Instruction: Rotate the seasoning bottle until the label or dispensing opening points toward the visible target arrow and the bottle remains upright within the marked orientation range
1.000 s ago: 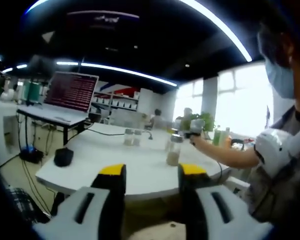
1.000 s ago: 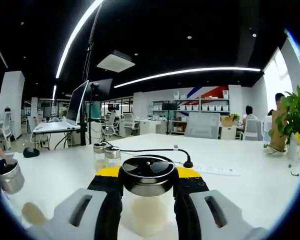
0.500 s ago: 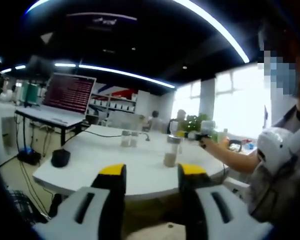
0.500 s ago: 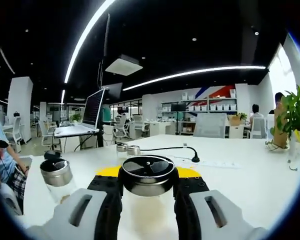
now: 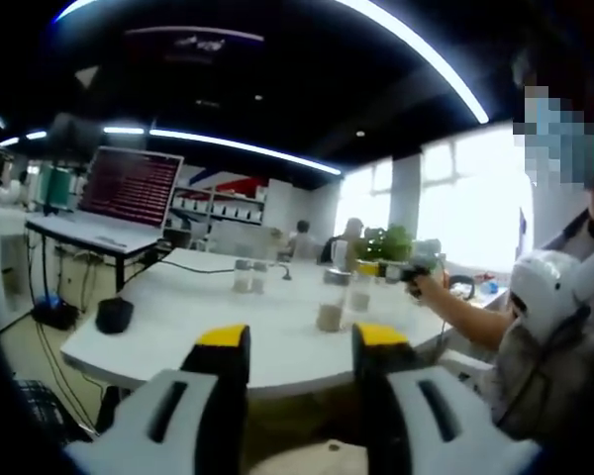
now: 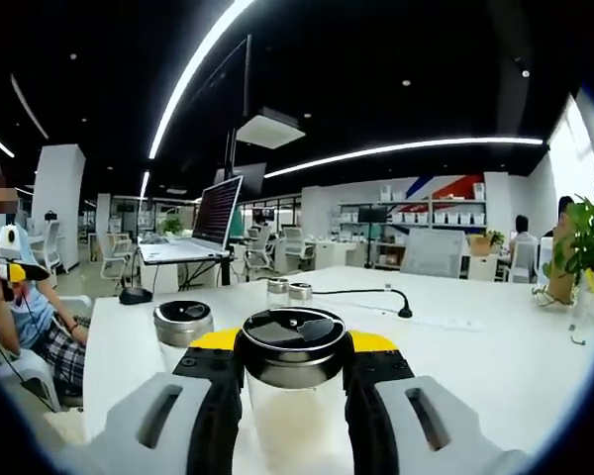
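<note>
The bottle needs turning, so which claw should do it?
The right claw: it is already shut around the bottle. The left claw hangs open off the table edge, holding nothing.

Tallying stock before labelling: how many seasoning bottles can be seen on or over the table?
4. One bottle in the right claw, one standing bottle just left of it, two small ones together farther back by the cable. Others may be hidden.
</note>
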Demonstrator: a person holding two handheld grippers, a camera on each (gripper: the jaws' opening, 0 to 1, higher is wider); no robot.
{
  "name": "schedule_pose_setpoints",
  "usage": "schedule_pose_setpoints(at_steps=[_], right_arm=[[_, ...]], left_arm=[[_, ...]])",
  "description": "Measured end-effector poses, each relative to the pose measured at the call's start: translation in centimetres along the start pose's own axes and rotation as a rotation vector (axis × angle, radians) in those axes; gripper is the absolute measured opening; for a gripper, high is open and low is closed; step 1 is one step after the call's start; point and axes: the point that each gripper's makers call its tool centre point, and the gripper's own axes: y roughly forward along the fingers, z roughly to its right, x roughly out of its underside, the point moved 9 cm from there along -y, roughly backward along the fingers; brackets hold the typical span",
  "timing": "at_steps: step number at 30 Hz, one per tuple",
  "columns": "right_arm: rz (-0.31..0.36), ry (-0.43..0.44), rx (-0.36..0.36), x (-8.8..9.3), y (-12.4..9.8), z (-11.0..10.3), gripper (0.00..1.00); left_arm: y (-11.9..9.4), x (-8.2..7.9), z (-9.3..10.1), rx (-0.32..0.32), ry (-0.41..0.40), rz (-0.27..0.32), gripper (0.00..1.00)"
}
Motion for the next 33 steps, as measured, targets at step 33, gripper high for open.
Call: schedule_pose_setpoints(at_steps=[33], right_arm=[[-0.021, 0.019, -0.090, 1.9, -0.8, -0.7, 0.49]], left_arm=[[0.0, -0.6, 1.6, 0.023, 0.034, 0.021, 0.43]])
